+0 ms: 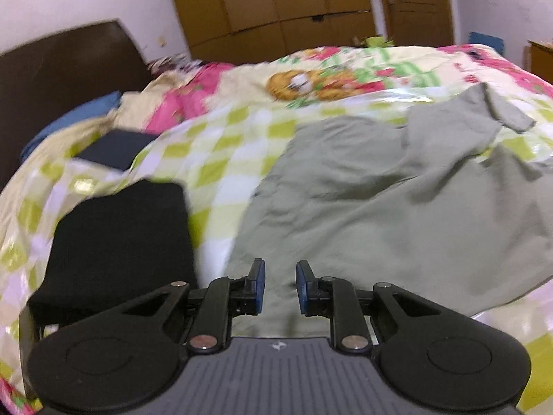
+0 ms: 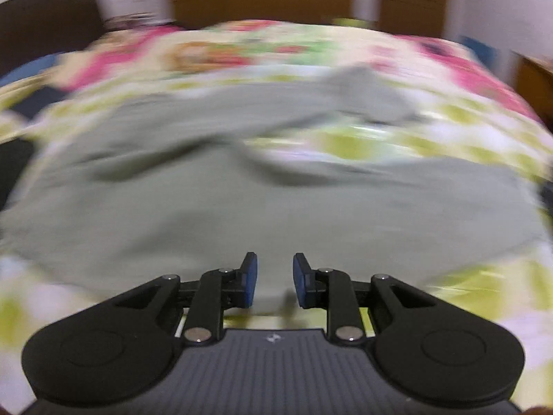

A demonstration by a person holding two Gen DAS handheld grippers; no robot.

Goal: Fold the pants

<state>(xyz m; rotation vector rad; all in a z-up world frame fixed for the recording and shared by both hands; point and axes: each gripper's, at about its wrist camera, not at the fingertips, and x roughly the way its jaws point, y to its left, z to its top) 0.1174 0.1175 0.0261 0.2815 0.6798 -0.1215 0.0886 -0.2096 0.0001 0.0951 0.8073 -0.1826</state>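
Pants (image 1: 397,200): grey-green, spread rumpled on the bed (image 1: 221,152), over a green/white checked cover with pink floral and cartoon print. Not folded flat; creases across the middle, one narrow end turned toward the far right edge.

Left gripper (image 1: 280,287): jaws partly apart, a clear gap between the blue pads (image 1: 260,287). Only pants fabric shows through the gap, lying below; nothing pinched. It hangs over the near left part of the pants.

Right gripper (image 2: 274,278): same stance, narrow gap, pads (image 2: 251,278) clear of cloth. Pants (image 2: 242,207) fill most of this view, near hem just under the fingertips. Cannot tell if the tips brush the fabric.

Left view only:
- folded black garment (image 1: 117,242) just left of the pants on the cover, touching the frame of the gripper in the picture
- smaller dark folded piece (image 1: 114,150) farther back
- blue pillow (image 1: 69,121) by the dark headboard (image 1: 62,65)
- wooden wardrobe (image 1: 269,3) and door (image 1: 414,3), fairly sharp

Right view only:
- heavy sideways blur; print and wardrobe are smears
- a strip of checked cover (image 2: 345,145) showing between two parts of the pants, so the legs lie split with a gap on the right
- near edge of the pants against the cover, right at the gripper

Neither view shows the other gripper.
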